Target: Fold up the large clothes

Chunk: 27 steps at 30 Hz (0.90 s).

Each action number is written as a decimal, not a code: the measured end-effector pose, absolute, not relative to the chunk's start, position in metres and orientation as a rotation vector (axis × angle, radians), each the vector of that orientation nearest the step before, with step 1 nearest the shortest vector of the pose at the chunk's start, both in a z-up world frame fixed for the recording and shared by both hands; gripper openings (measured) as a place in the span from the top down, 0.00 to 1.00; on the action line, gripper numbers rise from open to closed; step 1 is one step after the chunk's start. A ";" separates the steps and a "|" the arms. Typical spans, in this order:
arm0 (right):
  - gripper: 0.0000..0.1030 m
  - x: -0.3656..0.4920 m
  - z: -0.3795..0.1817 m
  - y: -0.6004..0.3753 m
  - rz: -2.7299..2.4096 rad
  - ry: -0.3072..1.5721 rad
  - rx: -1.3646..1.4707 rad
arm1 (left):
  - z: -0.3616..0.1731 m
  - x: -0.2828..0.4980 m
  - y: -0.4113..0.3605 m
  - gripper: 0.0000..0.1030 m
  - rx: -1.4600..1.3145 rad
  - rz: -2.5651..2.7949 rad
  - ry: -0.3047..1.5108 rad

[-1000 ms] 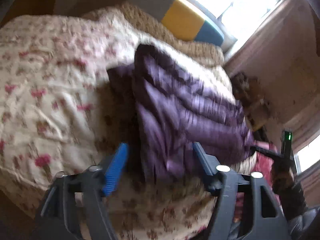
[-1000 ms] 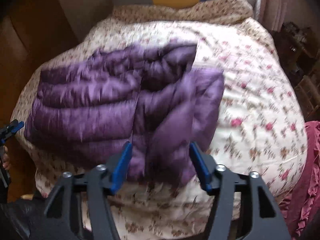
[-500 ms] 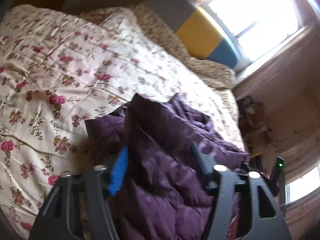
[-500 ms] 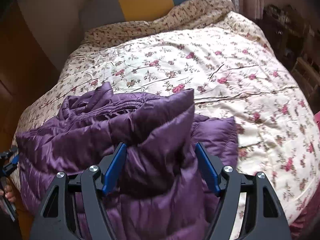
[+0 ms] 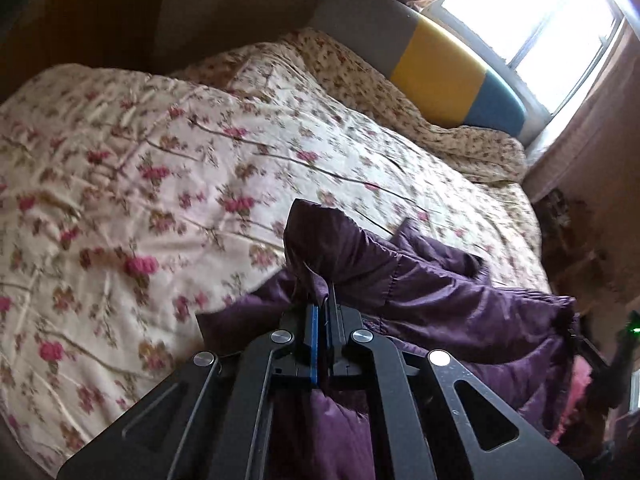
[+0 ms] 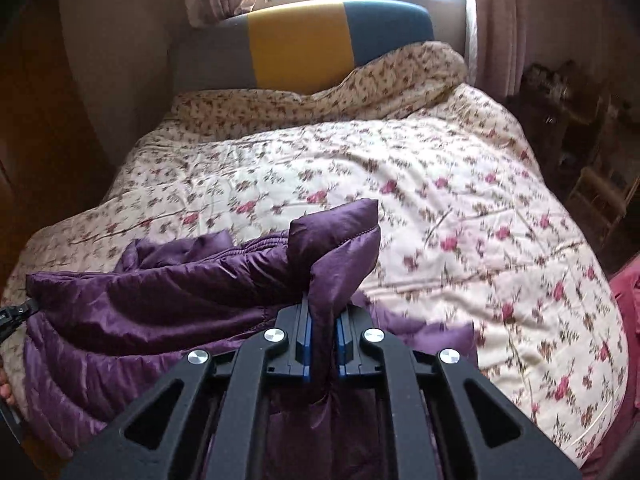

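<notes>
Along the bed's point(image 6: 440, 168) foot edge the purple puffer jacket point(image 6: 160, 300) lies bunched, with the left tongs point(image 5: 322, 320) pinching one end and the right tongs point(image 6: 322, 330) pressed together on the other. Both ends look lifted, so the step seems to be raising it for a fold. Next, I judge, carry both ends toward the headboard point(image 6: 300, 40) evenly, keeping it taut.

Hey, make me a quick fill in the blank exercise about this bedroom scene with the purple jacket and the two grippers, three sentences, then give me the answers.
1. Both the left gripper and the right gripper are ____ on the purple jacket.
2. The jacket lies on a bedspread printed with ____.
3. The middle panel of the headboard is coloured ____.

Answers: shut; flowers; yellow
</notes>
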State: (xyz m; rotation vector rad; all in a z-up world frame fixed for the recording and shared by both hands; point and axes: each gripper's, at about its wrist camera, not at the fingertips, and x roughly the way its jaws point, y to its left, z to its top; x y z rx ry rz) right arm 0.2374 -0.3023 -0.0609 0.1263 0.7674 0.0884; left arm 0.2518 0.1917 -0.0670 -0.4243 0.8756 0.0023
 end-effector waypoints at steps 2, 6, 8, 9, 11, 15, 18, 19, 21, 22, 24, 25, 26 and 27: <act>0.92 0.248 -0.068 -0.295 0.058 0.767 0.109 | -0.071 0.260 0.189 0.98 -0.392 0.029 0.880; 0.92 0.267 -0.090 -0.288 0.012 0.793 0.079 | -0.084 0.275 0.177 0.98 -0.291 0.087 0.888; 0.92 0.274 -0.100 -0.288 -0.006 0.811 0.073 | -0.093 0.281 0.172 0.98 -0.252 0.102 0.894; 0.92 0.278 -0.106 -0.288 -0.015 0.818 0.069 | -0.097 0.284 0.171 0.98 -0.237 0.107 0.897; 0.91 0.283 -0.114 -0.287 -0.028 0.832 0.061 | -0.104 0.288 0.167 0.98 -0.208 0.116 0.903; 0.89 0.293 -0.134 -0.288 -0.038 0.871 0.060 | -0.123 0.297 0.162 0.98 -0.173 0.125 0.917; 0.89 0.296 -0.146 -0.285 -0.040 0.884 0.046 | -0.132 0.298 0.156 0.98 -0.138 0.126 0.895; 0.88 0.297 -0.149 -0.284 -0.044 0.884 0.044 | -0.135 0.298 0.156 0.97 -0.143 0.128 0.890; 0.88 0.298 -0.154 -0.283 -0.046 0.880 0.043 | -0.137 0.298 0.157 0.97 -0.158 0.128 0.882; 0.87 0.299 -0.156 -0.283 -0.048 0.878 0.048 | -0.138 0.298 0.158 0.97 -0.167 0.127 0.879; 0.87 0.301 -0.159 -0.282 -0.052 0.876 0.047 | -0.141 0.300 0.160 0.97 -0.181 0.127 0.874; 0.87 0.302 -0.159 -0.283 -0.051 0.876 0.049 | -0.142 0.300 0.160 0.97 -0.183 0.129 0.874; 0.87 0.302 -0.159 -0.284 -0.049 0.876 0.052 | -0.142 0.300 0.160 0.97 -0.183 0.130 0.873; 0.87 0.302 -0.159 -0.284 -0.047 0.875 0.055 | -0.142 0.300 0.160 0.97 -0.184 0.130 0.872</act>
